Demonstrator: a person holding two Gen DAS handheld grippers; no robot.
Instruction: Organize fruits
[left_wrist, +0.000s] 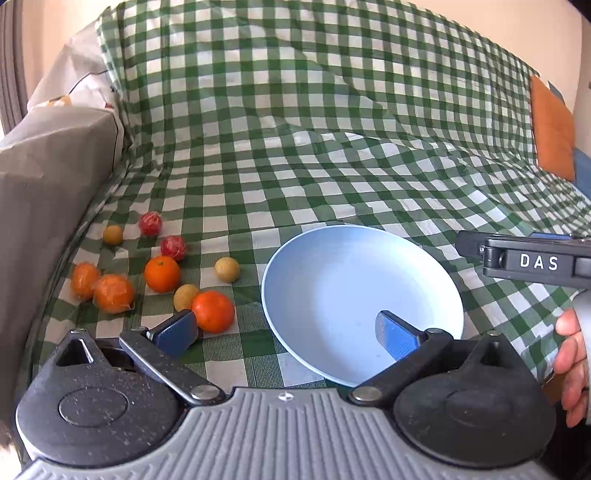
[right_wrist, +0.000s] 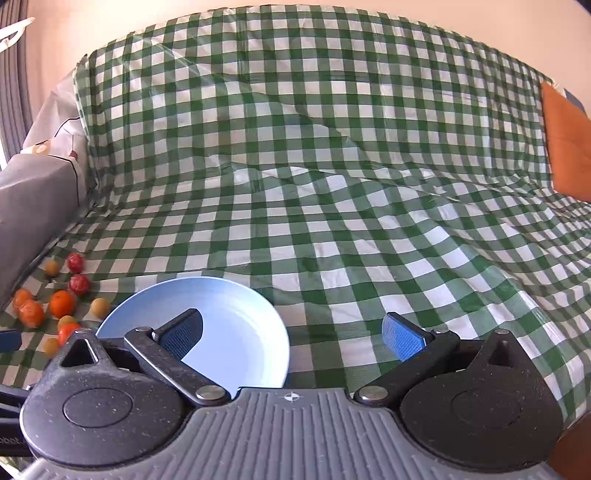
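**Starting the pick: nearest orange first, then into the bowl**

We hold both claws spread wide with nothing between the fingers. The left claw (left_wrist: 288, 332) hangs low over the checked cloth (left_wrist: 332, 129), its left pad just beside the nearest orange (left_wrist: 213, 311) and its right pad over the near rim of the bowl (left_wrist: 362, 295). The right claw (right_wrist: 291, 339) waits on the other side of the bowl (right_wrist: 236, 325), carrying nothing.

The bowl is empty, so we judge the sorting has not begun. All the fruit lies in a loose cluster to the left of the bowl: another bare orange (left_wrist: 161, 274), two wrapped oranges (left_wrist: 112, 293) farthest from the bowl, two red fruits (left_wrist: 173, 247) behind them, and small yellow fruits (left_wrist: 227, 269) scattered among them.

To do this well, we shift the left claw away from the bowl until the nearest orange sits centred between the pads, then close gently at its widest part. A yellow fruit (left_wrist: 185, 297) touches that orange, so we come in from above rather than sweeping sideways, or it may roll. The cloth is wrinkled and soft; round fruit may shift under a nudge.
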